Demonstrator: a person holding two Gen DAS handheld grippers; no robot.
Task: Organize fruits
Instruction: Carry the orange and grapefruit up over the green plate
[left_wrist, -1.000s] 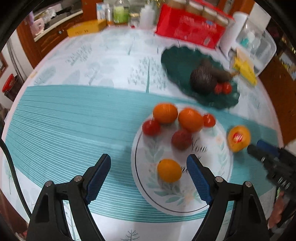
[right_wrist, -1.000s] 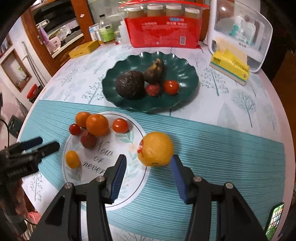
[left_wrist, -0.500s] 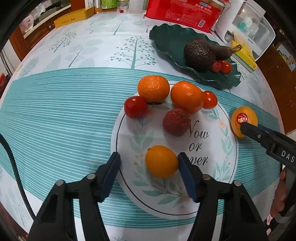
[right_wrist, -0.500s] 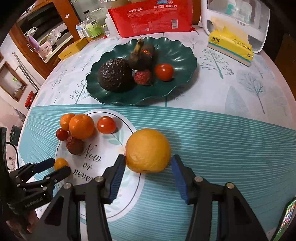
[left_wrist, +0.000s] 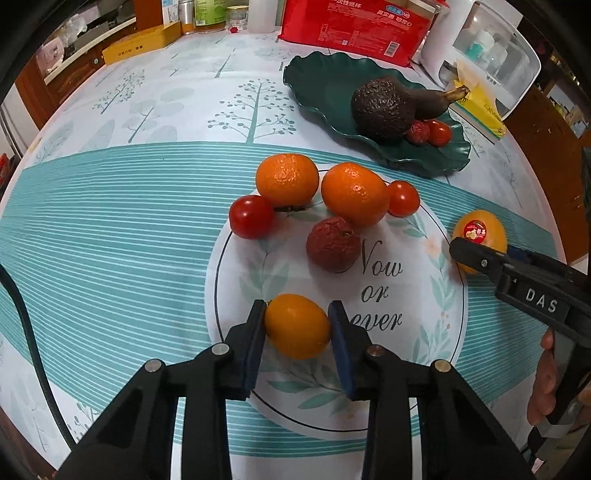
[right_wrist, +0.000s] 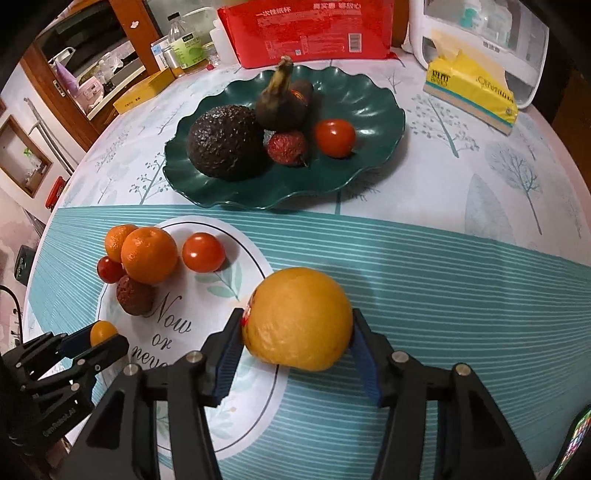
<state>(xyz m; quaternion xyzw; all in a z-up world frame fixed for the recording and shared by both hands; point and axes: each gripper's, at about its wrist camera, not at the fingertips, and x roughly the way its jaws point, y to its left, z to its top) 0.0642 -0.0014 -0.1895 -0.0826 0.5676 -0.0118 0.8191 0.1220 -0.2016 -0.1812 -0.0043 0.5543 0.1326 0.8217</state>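
The left gripper (left_wrist: 296, 325) has just been closing and its pads now press both sides of the kumquat (left_wrist: 297, 325), which sits on the printed circle of the tablecloth (left_wrist: 110, 229); a small, smooth, round fruit may squirt out if lifted fast. The right gripper (right_wrist: 295, 341) brackets the orange (right_wrist: 298, 318) at the circle's edge, pads touching its flanks low; it may roll free. Beyond, the green plate (right_wrist: 373, 110) is crowded, so a dropped fruit may knock the tomato (right_wrist: 334, 137) off.
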